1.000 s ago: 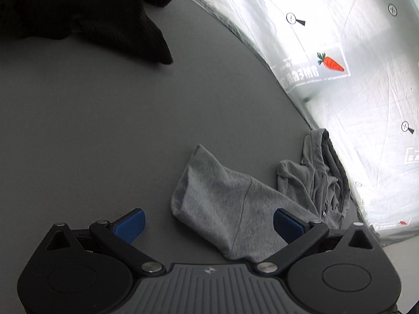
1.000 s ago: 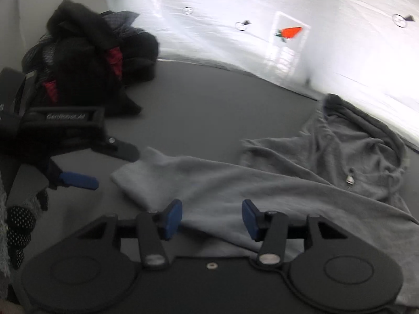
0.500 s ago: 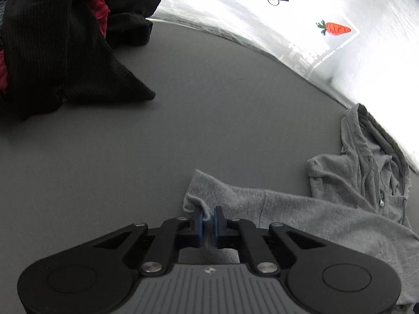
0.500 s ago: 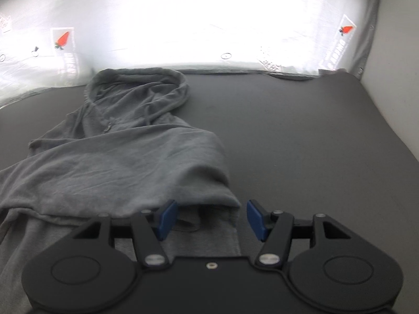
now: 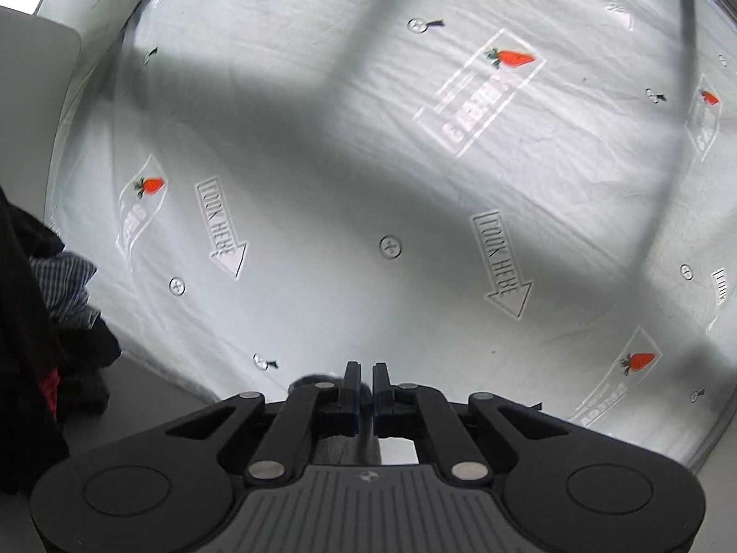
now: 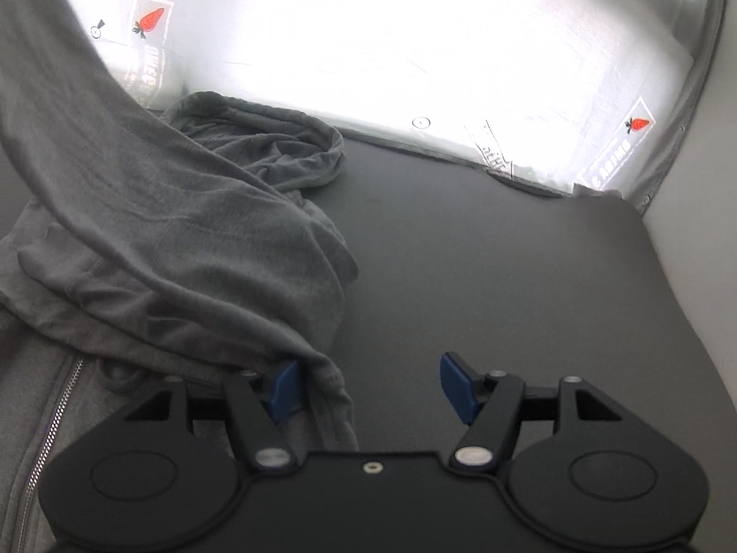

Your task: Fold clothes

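A grey zip hoodie [image 6: 184, 239] lies crumpled on the dark grey table [image 6: 506, 253], hood [image 6: 276, 147] toward the back. One sleeve [image 6: 41, 69] rises taut to the upper left, out of the right wrist view. My left gripper [image 5: 364, 378] is shut on a strip of that grey cloth [image 5: 357, 449] and held high, facing the white sheet. My right gripper [image 6: 368, 385] is open low over the hoodie's right edge. Its left blue pad [image 6: 283, 389] touches a fold, and a bit of hem lies between the fingers.
A pile of dark clothes [image 5: 41, 345] with red and striped pieces sits at the table's left. A white printed sheet [image 5: 368, 161] hangs behind the table. A pale wall [image 6: 691, 184] borders the right side. The zipper [image 6: 50, 424] runs down the hoodie's near left.
My left gripper shut on the sleeve end, then lifted it up off the table and tilted toward the sheet. My right gripper swung right to the hoodie's far edge and stayed open.
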{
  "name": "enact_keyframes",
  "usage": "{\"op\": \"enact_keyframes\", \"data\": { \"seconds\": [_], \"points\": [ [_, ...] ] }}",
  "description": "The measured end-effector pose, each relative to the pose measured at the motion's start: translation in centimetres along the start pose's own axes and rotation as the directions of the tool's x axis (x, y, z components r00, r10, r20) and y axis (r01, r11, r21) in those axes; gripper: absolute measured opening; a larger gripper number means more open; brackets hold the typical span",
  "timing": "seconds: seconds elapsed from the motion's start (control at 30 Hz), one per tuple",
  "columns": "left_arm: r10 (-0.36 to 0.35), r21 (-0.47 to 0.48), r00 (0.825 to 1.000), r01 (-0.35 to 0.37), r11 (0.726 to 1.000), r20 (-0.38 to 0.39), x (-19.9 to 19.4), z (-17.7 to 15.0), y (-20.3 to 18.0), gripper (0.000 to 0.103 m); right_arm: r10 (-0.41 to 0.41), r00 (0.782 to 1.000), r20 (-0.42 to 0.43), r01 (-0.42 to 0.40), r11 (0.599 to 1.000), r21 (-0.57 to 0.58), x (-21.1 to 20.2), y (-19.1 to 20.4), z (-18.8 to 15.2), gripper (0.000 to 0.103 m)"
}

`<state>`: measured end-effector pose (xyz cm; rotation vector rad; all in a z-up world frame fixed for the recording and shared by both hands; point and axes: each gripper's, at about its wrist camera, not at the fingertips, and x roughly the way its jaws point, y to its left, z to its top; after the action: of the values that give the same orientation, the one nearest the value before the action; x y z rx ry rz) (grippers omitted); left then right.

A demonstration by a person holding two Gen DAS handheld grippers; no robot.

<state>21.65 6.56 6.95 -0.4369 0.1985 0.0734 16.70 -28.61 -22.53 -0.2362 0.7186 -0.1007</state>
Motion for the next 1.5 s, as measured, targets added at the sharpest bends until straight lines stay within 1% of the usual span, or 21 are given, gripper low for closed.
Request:
{"op": "enact_keyframes", "data": {
  "seconds": [0.03, 0.1, 0.2, 0.3, 0.4, 0.5, 0.53, 0.57, 0.7, 0.77, 0.9, 1.0, 1.03, 1.07, 1.1, 1.13, 1.17, 1.2, 1.37, 1.43, 1.5],
  "points": [
    [-0.008, 0.015, 0.999, 0.008, 1.000, 0.032, -0.6, 0.5, -0.7, 0.004, -0.014, 1.000, 0.007, 0.014, 1.000, -0.011, 0.1, 0.2, 0.1, 0.066],
    [0.026, 0.046, 0.997, -0.029, 0.999, 0.071, -1.5, 1.0, -1.2, 0.003, -0.034, 0.999, 0.001, 0.034, 0.999, -0.021, 0.3, 0.4, 0.2, 0.066],
    [0.138, 0.126, 0.987, -0.148, 0.981, 0.082, -2.5, 0.7, 0.1, 0.003, -0.044, 0.998, -0.041, 0.043, 0.999, -0.007, 0.5, -0.1, -0.5, 0.064],
    [0.228, 0.184, 0.973, -0.221, 0.958, -0.019, -1.8, -0.9, 2.1, 0.004, -0.040, 0.997, -0.072, 0.040, 0.999, 0.010, 0.6, -0.5, -1.1, 0.064],
    [0.204, 0.084, 0.962, -0.192, 0.978, -0.183, -0.3, -4.2, 5.0, 0.010, -0.023, 0.995, -0.096, 0.026, 0.999, 0.035, 0.8, -0.7, -1.4, 0.064],
    [0.139, -0.071, 0.920, -0.177, 0.982, -0.367, 2.0, -8.8, 7.1, 0.022, -0.005, 0.995, -0.095, 0.009, 0.999, 0.046, 0.9, -0.4, -1.0, 0.064],
    [0.116, -0.097, 0.899, -0.172, 0.980, -0.423, 2.8, -10.7, 7.5, 0.025, -0.009, 0.996, -0.091, 0.013, 0.999, 0.039, 0.8, -0.2, -0.8, 0.064],
    [0.092, -0.121, 0.875, -0.169, 0.978, -0.475, 3.6, -12.5, 7.8, 0.032, -0.010, 0.996, -0.088, 0.013, 0.999, 0.032, 0.7, -0.1, -0.7, 0.064],
    [0.047, -0.115, 0.803, -0.142, 0.983, -0.594, 7.1, -17.4, 7.4, 0.057, -0.004, 0.995, -0.099, 0.008, 0.999, 0.031, 0.7, -0.1, -0.6, 0.065],
    [0.072, -0.073, 0.766, -0.154, 0.985, -0.638, 9.2, -18.9, 7.0, 0.059, -0.001, 0.994, -0.112, 0.005, 0.999, 0.034, 0.8, -0.2, -0.7, 0.065],
    [0.114, -0.036, 0.725, -0.188, 0.981, -0.679, 13.5, -21.0, 6.9, 0.082, -0.005, 0.991, -0.135, 0.006, 1.000, 0.009, 1.2, 0.1, -1.1, 0.065],
    [0.197, -0.021, 0.679, -0.298, 0.954, -0.707, 16.8, -22.5, 7.7, 0.080, -0.019, 0.991, -0.132, 0.019, 1.000, -0.003, 1.3, 0.2, -1.1, 0.066],
    [0.192, -0.047, 0.668, -0.322, 0.946, -0.719, 17.6, -22.7, 8.3, 0.079, -0.025, 0.991, -0.129, 0.025, 1.000, -0.004, 1.3, 0.1, -1.1, 0.066],
    [0.186, -0.072, 0.657, -0.346, 0.936, -0.730, 18.3, -23.0, 8.8, 0.071, -0.031, 0.991, -0.127, 0.031, 1.000, -0.005, 1.3, 0.1, -1.1, 0.066],
    [0.192, -0.087, 0.656, -0.368, 0.926, -0.730, 18.6, -22.9, 9.1, 0.055, -0.037, 0.992, -0.124, 0.037, 0.999, -0.006, 1.4, 0.1, -1.0, 0.066],
    [0.194, -0.090, 0.660, -0.371, 0.924, -0.725, 18.8, -22.6, 9.2, 0.044, -0.043, 0.992, -0.121, 0.043, 0.999, -0.006, 1.4, 0.1, -1.0, 0.067],
    [0.197, -0.092, 0.665, -0.373, 0.923, -0.720, 18.9, -22.2, 9.3, 0.021, -0.049, 0.992, -0.118, 0.049, 0.999, -0.007, 1.4, 0.1, -1.0, 0.067],
    [0.197, -0.098, 0.671, -0.375, 0.922, -0.714, 19.0, -21.8, 9.3, 0.011, -0.056, 0.992, -0.115, 0.055, 0.998, -0.008, 1.4, 0.1, -1.0, 0.067],
    [0.043, -0.285, 0.822, -0.244, 0.927, -0.567, 15.6, -15.9, 8.1, 0.008, -0.072, 0.995, -0.066, 0.070, 0.997, -0.036, 1.3, 0.2, -0.3, 0.067],
    [-0.049, -0.364, 0.879, -0.145, 0.920, -0.474, 13.4, -12.9, 7.0, 0.008, -0.074, 0.997, -0.036, 0.072, 0.996, -0.055, 1.1, 0.4, 0.2, 0.068],
    [-0.140, -0.417, 0.922, -0.025, 0.908, -0.360, 10.9, -9.8, 5.6, 0.008, -0.075, 0.997, -0.007, 0.074, 0.995, -0.073, 1.0, 0.5, 0.6, 0.069]
  ]
}}
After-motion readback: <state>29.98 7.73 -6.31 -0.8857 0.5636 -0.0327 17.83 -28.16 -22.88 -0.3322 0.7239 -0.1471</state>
